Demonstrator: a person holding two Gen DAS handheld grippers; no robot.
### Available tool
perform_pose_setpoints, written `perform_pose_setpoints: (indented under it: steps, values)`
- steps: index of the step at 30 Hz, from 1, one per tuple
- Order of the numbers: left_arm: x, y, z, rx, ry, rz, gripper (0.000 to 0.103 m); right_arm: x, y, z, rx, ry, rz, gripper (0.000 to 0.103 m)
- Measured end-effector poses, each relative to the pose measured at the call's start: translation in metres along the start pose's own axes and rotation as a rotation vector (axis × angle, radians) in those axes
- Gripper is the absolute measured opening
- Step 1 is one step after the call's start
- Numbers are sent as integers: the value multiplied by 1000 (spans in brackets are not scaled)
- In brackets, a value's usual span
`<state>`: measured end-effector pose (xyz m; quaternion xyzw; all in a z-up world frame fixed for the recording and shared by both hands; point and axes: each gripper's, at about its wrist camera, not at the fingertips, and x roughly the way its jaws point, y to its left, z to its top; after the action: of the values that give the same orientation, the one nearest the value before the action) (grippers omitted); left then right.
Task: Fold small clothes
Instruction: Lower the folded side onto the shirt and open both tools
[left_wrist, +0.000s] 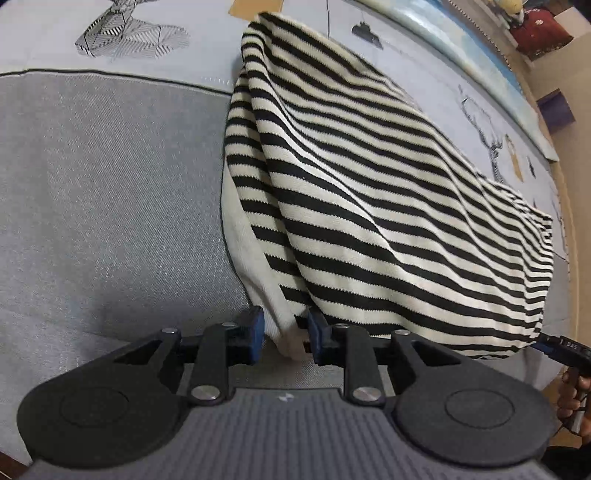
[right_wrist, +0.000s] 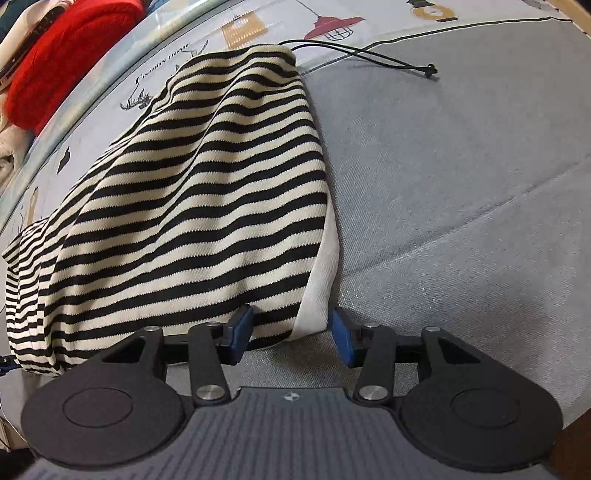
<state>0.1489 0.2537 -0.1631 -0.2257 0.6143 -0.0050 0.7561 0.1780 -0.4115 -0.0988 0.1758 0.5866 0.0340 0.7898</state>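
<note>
Left wrist view: the left gripper (left_wrist: 285, 338) sat with its jaws a little apart around the cream hem corner of the striped top (left_wrist: 369, 206), pads not pressing, so it looked like a let-go with the fold laid on the grey bedspread (left_wrist: 110, 206).

Right wrist view: the right gripper (right_wrist: 291, 334) stood wider apart around the opposite corner, the top draped flat, probably to keep both edges even.

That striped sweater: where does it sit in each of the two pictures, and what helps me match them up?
Left wrist view: the striped sweater fills the centre and right, its cream hem dipping between the left gripper fingers.
Right wrist view: the sweater fills the centre and left, its hem corner between the right gripper fingers.
Shared landmark: the grey cover with its dark border line.
</note>
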Motion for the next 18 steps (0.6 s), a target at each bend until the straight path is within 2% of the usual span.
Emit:
perform_pose_setpoints:
  steps: [4, 10, 15, 17, 18]
  values:
    - [5, -4, 0, 18, 3, 15, 29, 2, 3, 2, -11, 2, -1, 49]
    - [4, 7, -1, -53, 22, -9, 33, 4, 5, 2, -18, 1, -3, 46]
    - [1, 7, -2, -53, 17, -16, 33, 3, 6, 1, -20, -3, -13, 46]
    - [2, 3, -4, -35, 10, -15, 31, 4, 8, 0, -23, -5, -18, 43]
    - [2, 0, -4, -18, 7, -16, 27, 4, 9, 0, -26, -7, -20, 41]
